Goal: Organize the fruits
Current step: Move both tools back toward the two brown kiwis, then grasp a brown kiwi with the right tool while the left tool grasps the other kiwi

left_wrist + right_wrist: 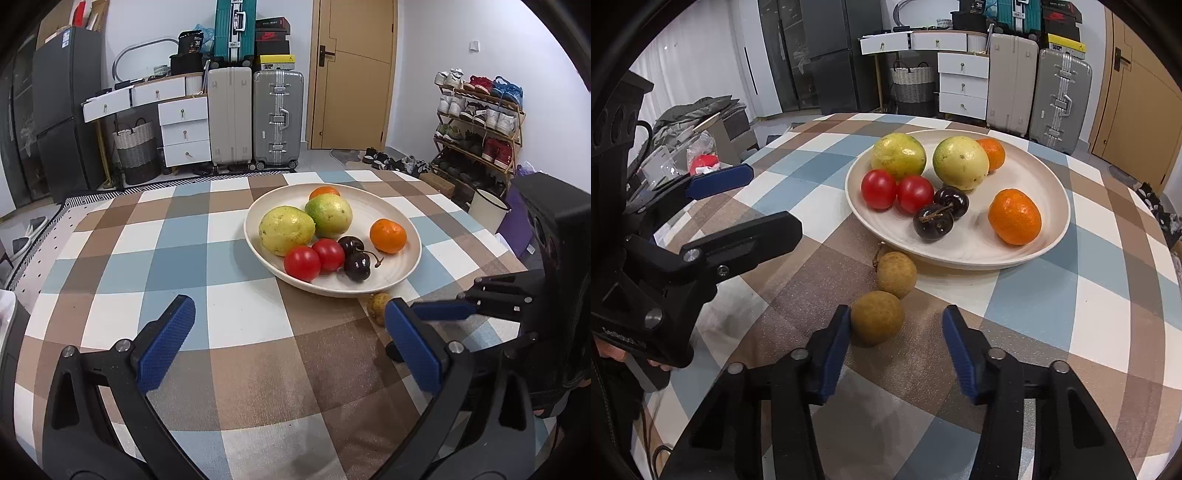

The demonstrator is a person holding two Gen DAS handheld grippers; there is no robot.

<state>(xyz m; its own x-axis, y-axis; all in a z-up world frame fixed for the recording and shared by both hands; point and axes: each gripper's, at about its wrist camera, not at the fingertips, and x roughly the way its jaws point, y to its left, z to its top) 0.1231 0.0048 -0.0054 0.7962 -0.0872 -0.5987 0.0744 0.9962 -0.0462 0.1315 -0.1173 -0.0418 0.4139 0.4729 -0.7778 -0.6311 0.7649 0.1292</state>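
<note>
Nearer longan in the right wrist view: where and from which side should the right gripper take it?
Grip the nearer longan across its round middle, on its left and right flanks, coming down from the near side. The other longan sits just behind it toward the plate, so the flanks give clearance. It lies off-centre in the right gripper, against one finger.

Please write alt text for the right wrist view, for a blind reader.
The open right gripper points at a longan on the checked tablecloth, beside its left finger; a second longan lies beyond. Behind, a plate holds guavas, tomatoes, cherries and oranges. The open left gripper is at left.
</note>
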